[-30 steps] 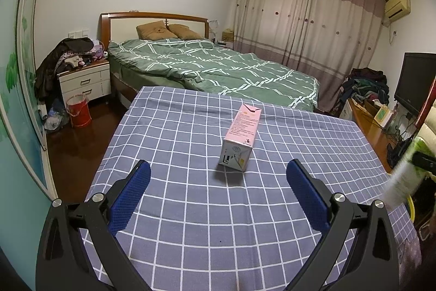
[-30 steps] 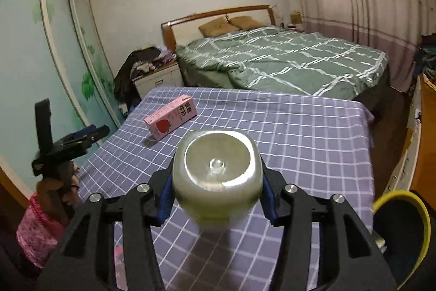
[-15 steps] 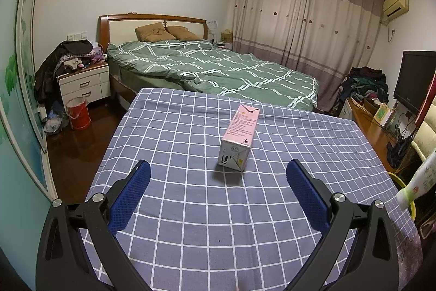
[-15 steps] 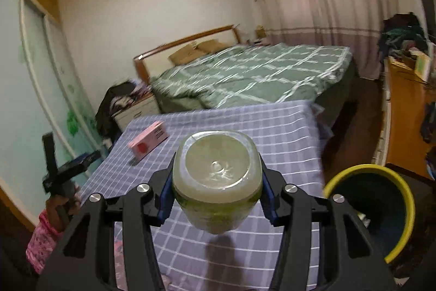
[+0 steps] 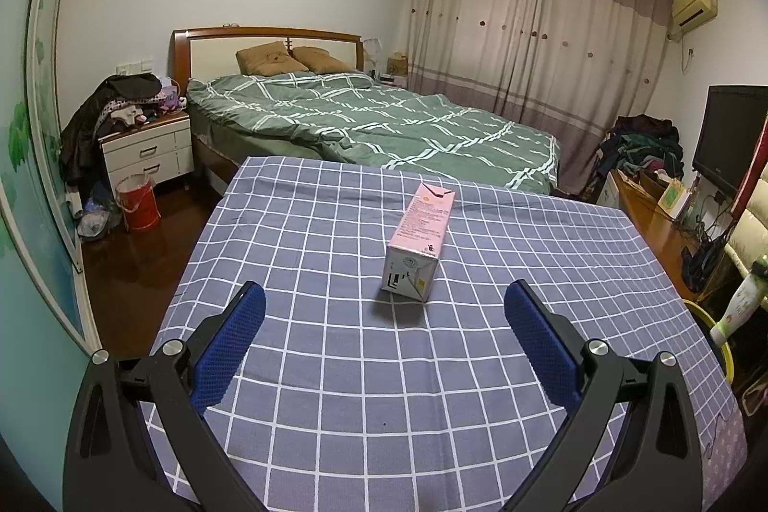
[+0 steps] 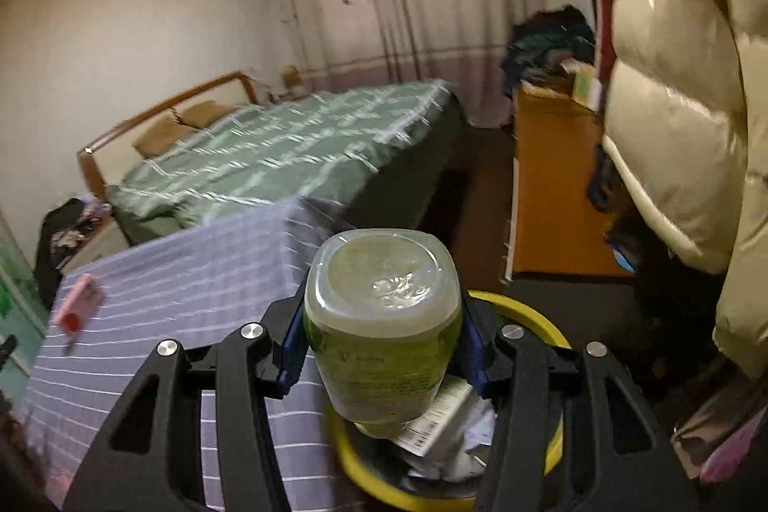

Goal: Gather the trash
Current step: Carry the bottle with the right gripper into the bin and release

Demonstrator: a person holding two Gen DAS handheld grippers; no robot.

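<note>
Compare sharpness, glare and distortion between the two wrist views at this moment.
Left wrist view: sharp, evenly lit; pink carton casts a soft shadow on the checked tablecloth; fisheye bends the walls. Right wrist view: motion-blurred bed and cloth, while the bottle clamped in the right gripper stays fairly crisp, with glare on its base, over the yellow-rimmed bin.

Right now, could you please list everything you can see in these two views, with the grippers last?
Bottle: one, green, above the bin.
Carton: one, pink, lying on the table.
Bin: one, yellow-rimmed, beside the table, paper inside.
Table: one, blue checked cloth.
Bed: one, green quilt, behind the table.
Bucket: one, red, by the nightstand.
Left gripper: open, short of the carton.
Right gripper: shut on the bottle.
</note>
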